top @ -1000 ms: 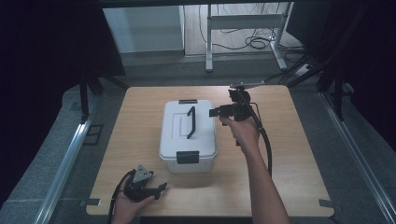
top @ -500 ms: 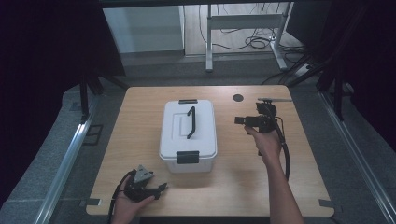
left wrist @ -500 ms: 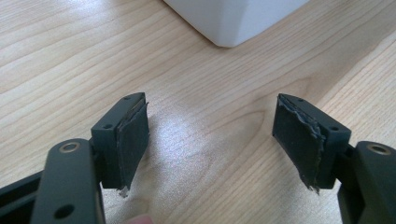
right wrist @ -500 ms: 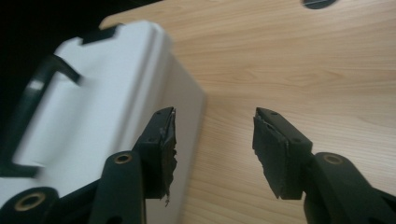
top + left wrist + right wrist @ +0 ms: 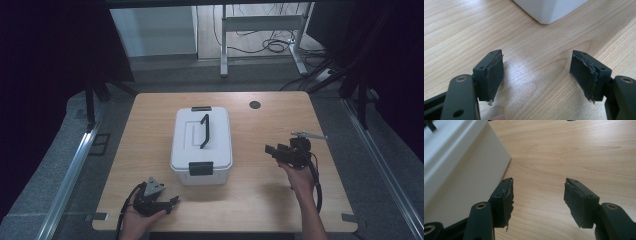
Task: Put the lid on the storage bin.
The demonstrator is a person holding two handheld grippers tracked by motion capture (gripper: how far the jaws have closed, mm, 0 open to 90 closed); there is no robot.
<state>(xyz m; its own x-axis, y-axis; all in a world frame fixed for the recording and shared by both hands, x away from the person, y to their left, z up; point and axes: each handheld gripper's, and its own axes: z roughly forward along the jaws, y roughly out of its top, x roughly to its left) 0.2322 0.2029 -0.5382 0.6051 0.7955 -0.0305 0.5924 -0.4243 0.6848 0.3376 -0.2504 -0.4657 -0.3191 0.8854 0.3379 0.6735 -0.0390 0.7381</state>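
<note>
High view: a white lidded storage box (image 5: pixel 201 145) stands at the middle of the wooden table (image 5: pixel 260 200), its black carry handle (image 5: pixel 204 131) lying flat along the lid and its front latch (image 5: pixel 200 168) down. The left gripper (image 5: pixel 170 202) rests on the near left of the table, just off the box's near left corner. The right gripper (image 5: pixel 270 149) is held to the right of the box, apart from it, pointing at its side wall.

Left gripper view: jaws wide, nothing between the pads (image 5: pixel 495 75); a corner of the box shows at the top edge.

Right gripper view: jaws have just been opening and stand wide, empty; the box wall (image 5: pixel 466 182) lies close on their left.

Progress, as judged: the box is closed and untouched, so any grasp, unlatching or lift remains to be done.
</note>
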